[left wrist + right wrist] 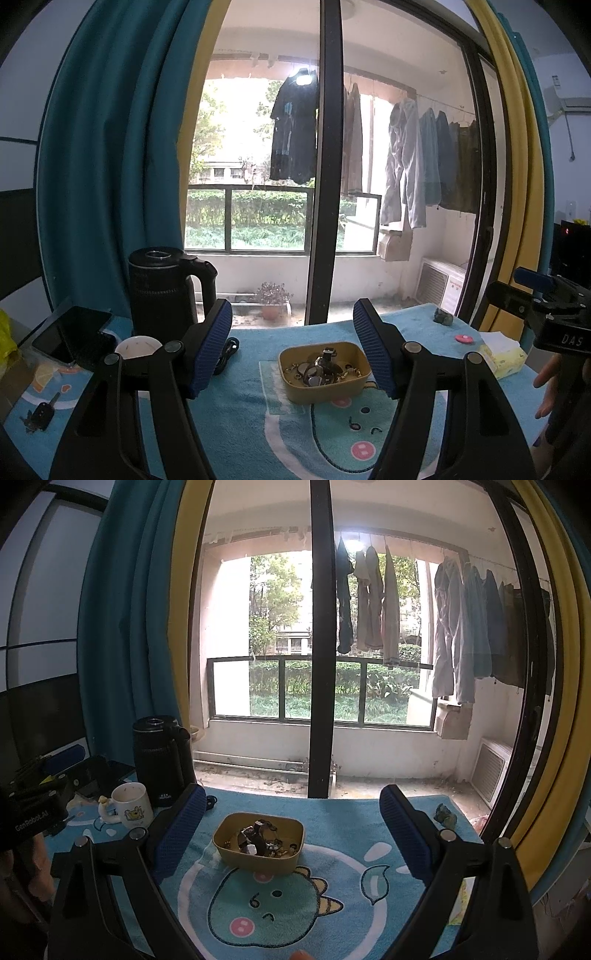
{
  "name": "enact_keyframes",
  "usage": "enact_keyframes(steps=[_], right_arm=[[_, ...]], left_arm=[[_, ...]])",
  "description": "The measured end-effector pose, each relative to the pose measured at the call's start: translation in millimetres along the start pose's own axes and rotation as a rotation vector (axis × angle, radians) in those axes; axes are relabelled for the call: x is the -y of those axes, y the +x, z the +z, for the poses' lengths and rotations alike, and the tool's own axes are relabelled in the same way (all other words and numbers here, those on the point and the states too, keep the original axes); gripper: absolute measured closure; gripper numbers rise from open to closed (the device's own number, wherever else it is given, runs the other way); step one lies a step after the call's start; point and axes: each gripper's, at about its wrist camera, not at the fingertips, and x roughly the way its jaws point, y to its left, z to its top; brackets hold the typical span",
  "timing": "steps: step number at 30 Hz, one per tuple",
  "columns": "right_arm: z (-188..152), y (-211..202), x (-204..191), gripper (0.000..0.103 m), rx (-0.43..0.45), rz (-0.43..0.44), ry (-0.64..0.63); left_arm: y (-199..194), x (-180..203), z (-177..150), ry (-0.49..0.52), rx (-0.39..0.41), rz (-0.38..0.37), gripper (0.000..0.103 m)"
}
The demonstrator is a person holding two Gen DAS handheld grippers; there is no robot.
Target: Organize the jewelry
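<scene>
A small tan box [325,384] [258,860] sits on the blue cartoon mat [240,424] [332,886], filled with a heap of jewelry [319,367] [260,838]: rings, earrings and metal pieces. My left gripper [293,325] hovers open just short of the box, blue pads wide apart with nothing between them. My right gripper [293,805] is likewise open and empty, the box lying ahead between its fingers. Each gripper's body shows at the edge of the other's view, with a hand beneath it.
A black kettle [162,291] [159,760] stands at the back left, a white mug [131,806] beside it. A tablet [70,336] and a car key [40,413] lie at the left. A pink disc [463,338], a tissue pack [504,360] and a small green figure [443,316] [445,814] rest at the right.
</scene>
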Motion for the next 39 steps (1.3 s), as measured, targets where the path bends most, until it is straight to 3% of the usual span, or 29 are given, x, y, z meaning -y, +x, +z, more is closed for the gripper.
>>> enact_keyframes(steps=[39], right_arm=[[-2.8,16.9,3.3,0.009,-0.044,-0.003,0.010]], left_arm=[[13.9,0.0,-2.7,0.005,-0.023,0.002,0.032]])
